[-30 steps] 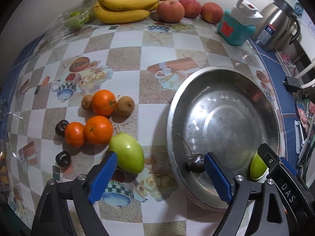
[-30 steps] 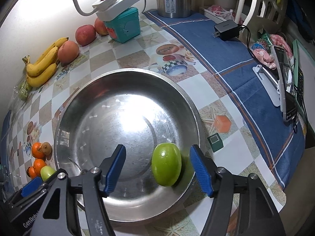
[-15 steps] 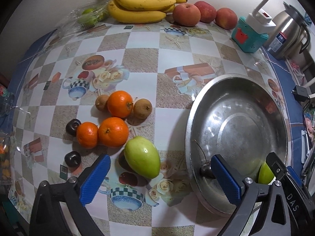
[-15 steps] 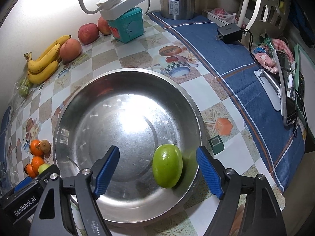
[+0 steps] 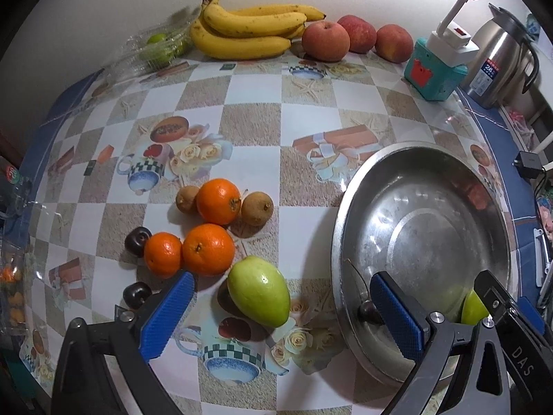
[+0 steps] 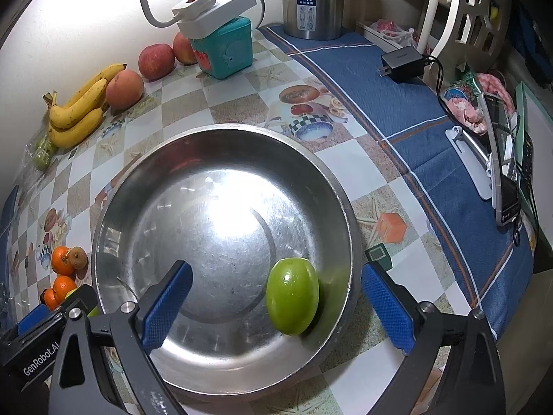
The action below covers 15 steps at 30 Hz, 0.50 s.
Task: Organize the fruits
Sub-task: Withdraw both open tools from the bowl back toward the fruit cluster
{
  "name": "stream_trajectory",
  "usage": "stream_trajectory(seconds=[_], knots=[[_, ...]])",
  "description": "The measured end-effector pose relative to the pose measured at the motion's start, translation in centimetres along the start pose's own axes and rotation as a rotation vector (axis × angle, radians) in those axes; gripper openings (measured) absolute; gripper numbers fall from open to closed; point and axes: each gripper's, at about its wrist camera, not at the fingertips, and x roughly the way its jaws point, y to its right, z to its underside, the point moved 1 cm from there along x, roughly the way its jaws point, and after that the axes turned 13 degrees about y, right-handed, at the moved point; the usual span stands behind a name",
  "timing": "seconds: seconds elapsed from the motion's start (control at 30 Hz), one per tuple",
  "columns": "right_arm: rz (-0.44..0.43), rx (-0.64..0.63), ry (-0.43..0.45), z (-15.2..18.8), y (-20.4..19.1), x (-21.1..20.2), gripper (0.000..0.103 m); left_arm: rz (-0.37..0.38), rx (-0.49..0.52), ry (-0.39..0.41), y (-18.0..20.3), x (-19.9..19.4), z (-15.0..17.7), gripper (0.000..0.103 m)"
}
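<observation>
Oranges [image 5: 207, 249], three, lie on the table; left tool [image 5: 281, 314] gapes empty, right tool [image 6: 274, 302] opening, gripping nothing.

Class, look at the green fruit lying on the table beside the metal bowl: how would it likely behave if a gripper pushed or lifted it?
The green fruit is egg-shaped with a pointed end, so it would probably roll in a curve. Its glossy skin may slip between the pads. It looks firm, likely holding shape when squeezed.

Both wrist views steeply downward, close over table, sharing the steel bowl [image 5: 349, 228] [image 6: 114, 207]
</observation>
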Motion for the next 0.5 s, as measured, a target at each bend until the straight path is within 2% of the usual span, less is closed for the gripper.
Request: stream_trajectory(seconds=[0.3, 0.5], knots=[[0.003, -0.028, 0.054, -0.28, -0.32, -0.59, 0.101, 0.02, 0.009, 0.018, -0.18, -0.37, -0.27, 0.103], [-0.006, -0.042, 0.056, -0.24, -0.84, -0.63, 0.101, 0.032, 0.032, 0.036, -0.35, -1.06, -0.6, 0.103]])
